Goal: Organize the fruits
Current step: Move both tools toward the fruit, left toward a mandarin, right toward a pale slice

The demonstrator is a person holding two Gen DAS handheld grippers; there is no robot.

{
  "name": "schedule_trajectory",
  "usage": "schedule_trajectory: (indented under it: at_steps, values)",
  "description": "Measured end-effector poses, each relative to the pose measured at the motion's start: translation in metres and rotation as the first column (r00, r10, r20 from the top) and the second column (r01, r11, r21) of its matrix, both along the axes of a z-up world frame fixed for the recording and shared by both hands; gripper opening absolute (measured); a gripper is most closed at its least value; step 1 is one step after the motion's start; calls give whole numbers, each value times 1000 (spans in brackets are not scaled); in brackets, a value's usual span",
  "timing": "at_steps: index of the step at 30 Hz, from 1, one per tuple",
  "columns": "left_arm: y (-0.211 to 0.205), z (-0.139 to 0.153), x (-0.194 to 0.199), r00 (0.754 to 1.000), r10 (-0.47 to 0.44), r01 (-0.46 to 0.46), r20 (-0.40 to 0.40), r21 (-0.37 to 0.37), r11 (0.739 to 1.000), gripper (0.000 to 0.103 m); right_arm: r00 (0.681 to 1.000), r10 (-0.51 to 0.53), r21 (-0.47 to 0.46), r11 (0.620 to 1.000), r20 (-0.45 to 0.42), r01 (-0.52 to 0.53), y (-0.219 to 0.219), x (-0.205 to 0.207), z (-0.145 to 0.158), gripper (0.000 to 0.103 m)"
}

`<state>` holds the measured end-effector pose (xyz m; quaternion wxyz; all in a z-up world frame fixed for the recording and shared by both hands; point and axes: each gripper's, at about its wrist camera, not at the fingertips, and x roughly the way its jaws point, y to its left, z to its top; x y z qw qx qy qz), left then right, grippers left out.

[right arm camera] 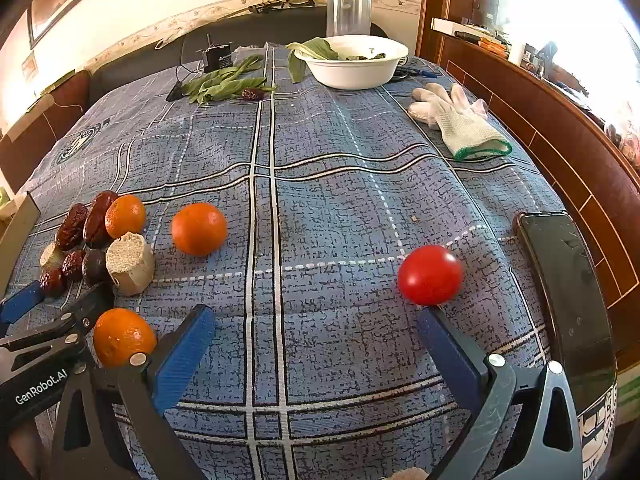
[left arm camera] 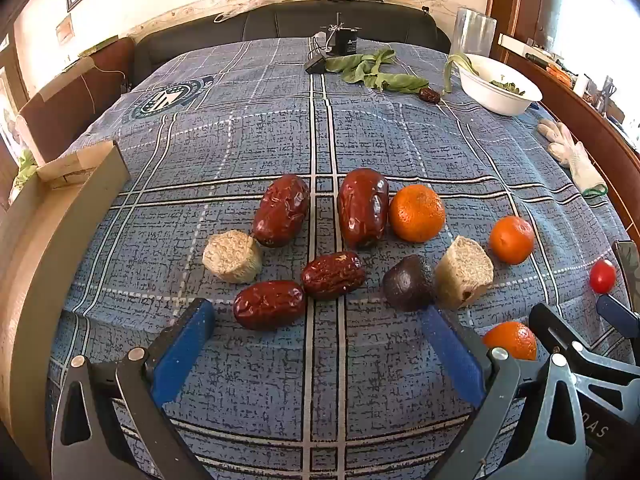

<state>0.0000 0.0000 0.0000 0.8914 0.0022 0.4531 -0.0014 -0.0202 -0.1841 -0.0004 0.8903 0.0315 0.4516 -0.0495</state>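
Both your left gripper point(left arm camera: 316, 344) and right gripper point(right arm camera: 316, 344) gape empty. The small glossy red tomato point(right arm camera: 430, 275) sits lower right, touching your right fingertip point(right arm camera: 430, 316); it's smooth and soft, so pinch its middle gently.

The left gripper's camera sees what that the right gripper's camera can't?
Only the left camera: all four near dates, and a cardboard box at the table's left edge.

Only the right camera: the black phone at the table's right edge.

Both: three oranges, the red tomato, the white bowl, the white glove, green leaves and the blue checked cloth.
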Motion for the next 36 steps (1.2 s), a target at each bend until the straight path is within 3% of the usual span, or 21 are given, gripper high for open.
schedule_trajectory:
  at_steps: [22,31,33,36]
  values:
    - [0,0,1,1000,-3,3,-17,4,1000,103,1000,-1,0,1000,-2,1,0,0,0,103]
    - [4,4,-1,995,-65,64,-75,-15,998,101,997,-11,15,1000,-77,12,2,-10,2,103]
    - [12,7,-8,996,-64,61,-65,-59,996,100,997,-21,31,999,-81,24,3,-11,4,103]
    - [25,21,-25,999,-38,36,-24,-101,994,100,999,-23,138,990,-44,29,1,-22,13,103]
